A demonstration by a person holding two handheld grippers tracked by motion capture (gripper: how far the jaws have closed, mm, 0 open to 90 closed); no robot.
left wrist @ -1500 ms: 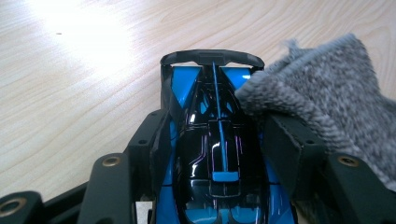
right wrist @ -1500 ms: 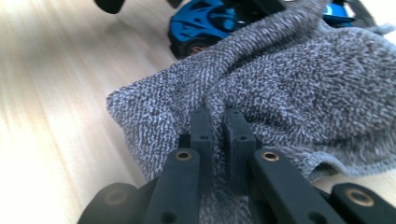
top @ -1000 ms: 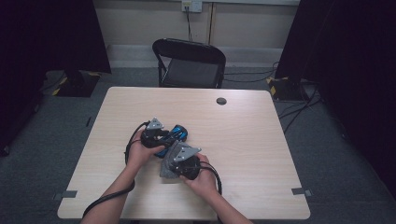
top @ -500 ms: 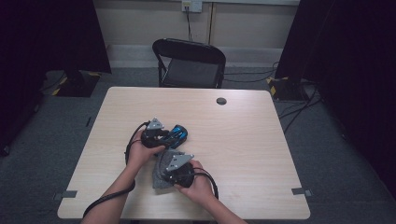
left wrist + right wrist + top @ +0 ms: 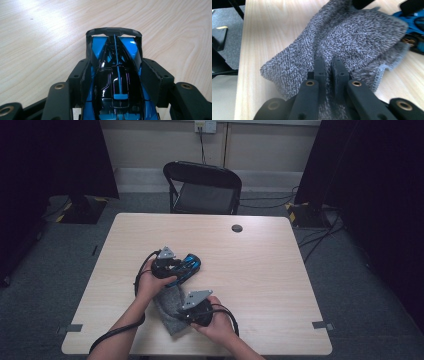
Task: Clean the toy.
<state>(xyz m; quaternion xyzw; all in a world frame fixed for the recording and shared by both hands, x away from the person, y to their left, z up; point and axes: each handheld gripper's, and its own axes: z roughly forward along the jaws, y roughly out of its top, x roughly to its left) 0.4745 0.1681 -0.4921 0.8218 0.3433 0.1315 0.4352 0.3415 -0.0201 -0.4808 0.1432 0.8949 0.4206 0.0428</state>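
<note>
The left gripper (image 5: 116, 75) clamps the blue toy car (image 5: 115, 82) above the surface (image 5: 260, 265); the right gripper (image 5: 329, 66) pinches the grey cloth (image 5: 342, 40) beside it. Glossy bodywork may slip.

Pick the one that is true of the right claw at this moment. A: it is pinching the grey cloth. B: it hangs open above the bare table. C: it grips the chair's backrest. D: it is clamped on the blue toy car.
A: in the right gripper view the right claw has its jaws nearly closed on a fold of the grey cloth, while the blue toy car sits between the left claw's jaws.
</note>
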